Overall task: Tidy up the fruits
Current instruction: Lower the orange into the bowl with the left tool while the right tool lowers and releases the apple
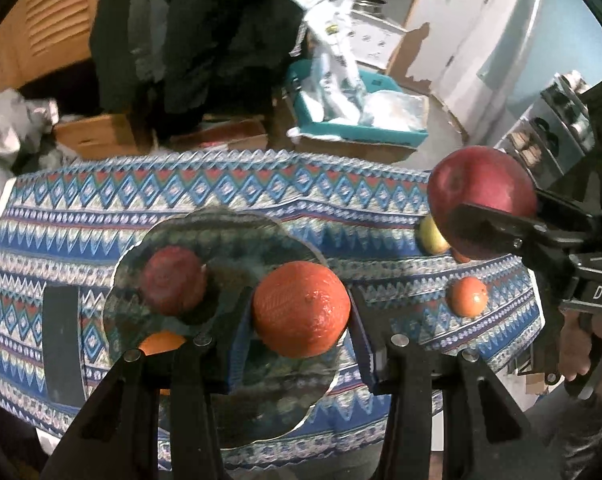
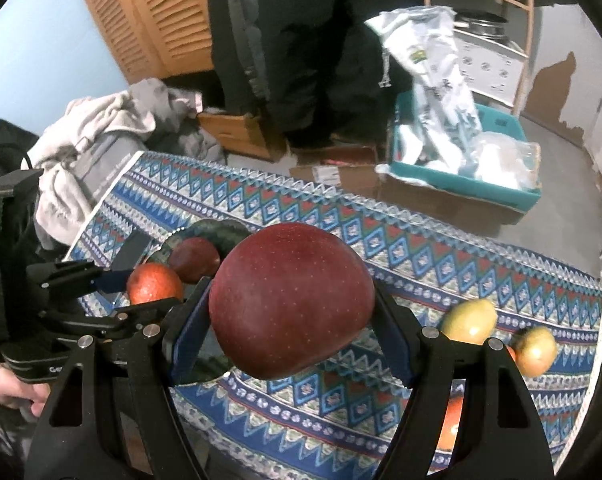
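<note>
**Fruit transfer in progress: both grippers loaded, plate partly filled**

Reference landmark: the glass plate on the patterned tablecloth.

**Task status**

1. Nearest the left wrist camera, the left gripper carries an orange directly above the plate. The orange does not yet appear to rest on the plate.
2. On the plate, one dark red apple already lies at the left part. An orange-coloured fruit shows at the plate's near left edge, partly hidden by the gripper; whether it sits on or under the glass cannot be told.
3. To the right of the plate, the right gripper carries a large red apple above the cloth, not yet over the plate.
4. Still loose on the cloth, well to the right of the plate: a small orange, two yellow-green fruits, and another orange fruit mostly hidden behind the right gripper.
5. Judgement: the task is under halfway. One or two fruits are placed, two are in transit, and about four remain to be collected.

**Jaw state**

- Left gripper: jaws stand moderately apart, clamped on the orange, one blue pad against each side.
- Right gripper: jaws stand wider, clamped on the large red apple, pads pressing both flanks.
</note>
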{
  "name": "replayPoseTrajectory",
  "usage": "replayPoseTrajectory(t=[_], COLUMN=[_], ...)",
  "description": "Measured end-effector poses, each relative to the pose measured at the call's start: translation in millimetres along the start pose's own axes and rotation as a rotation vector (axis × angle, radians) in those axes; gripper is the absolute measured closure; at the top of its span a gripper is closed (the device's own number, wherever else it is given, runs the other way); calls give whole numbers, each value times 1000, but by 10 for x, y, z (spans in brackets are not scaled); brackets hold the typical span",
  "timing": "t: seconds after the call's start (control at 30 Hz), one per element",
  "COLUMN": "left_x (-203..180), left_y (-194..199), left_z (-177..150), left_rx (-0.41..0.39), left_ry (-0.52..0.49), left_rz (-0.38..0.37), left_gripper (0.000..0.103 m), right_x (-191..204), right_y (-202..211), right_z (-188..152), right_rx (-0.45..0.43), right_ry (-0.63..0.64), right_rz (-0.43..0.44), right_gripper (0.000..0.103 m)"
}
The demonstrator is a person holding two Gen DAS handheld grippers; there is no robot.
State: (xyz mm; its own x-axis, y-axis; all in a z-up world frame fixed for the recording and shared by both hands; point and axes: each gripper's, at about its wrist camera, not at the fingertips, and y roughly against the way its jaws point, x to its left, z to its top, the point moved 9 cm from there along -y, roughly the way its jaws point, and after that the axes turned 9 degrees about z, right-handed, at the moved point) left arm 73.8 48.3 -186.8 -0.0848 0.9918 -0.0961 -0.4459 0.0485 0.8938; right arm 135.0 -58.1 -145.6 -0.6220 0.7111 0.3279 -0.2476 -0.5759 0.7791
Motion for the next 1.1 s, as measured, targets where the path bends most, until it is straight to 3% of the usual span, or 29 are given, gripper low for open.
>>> replayPoseTrajectory(t=[0.53, 1.1], left_x=[534, 596], left_y=[-351, -774], left_z=[-224, -574], left_rx=[72, 206], left_ry=[80, 105], left_rz=[41, 26], left_gripper=[57, 57], right_x=[383, 406], right_y=[-654, -1255], right_z=[21, -287], right_rx=[107, 242], right_ry=[8, -20], right_rz=[74, 118], right_gripper=[27, 27])
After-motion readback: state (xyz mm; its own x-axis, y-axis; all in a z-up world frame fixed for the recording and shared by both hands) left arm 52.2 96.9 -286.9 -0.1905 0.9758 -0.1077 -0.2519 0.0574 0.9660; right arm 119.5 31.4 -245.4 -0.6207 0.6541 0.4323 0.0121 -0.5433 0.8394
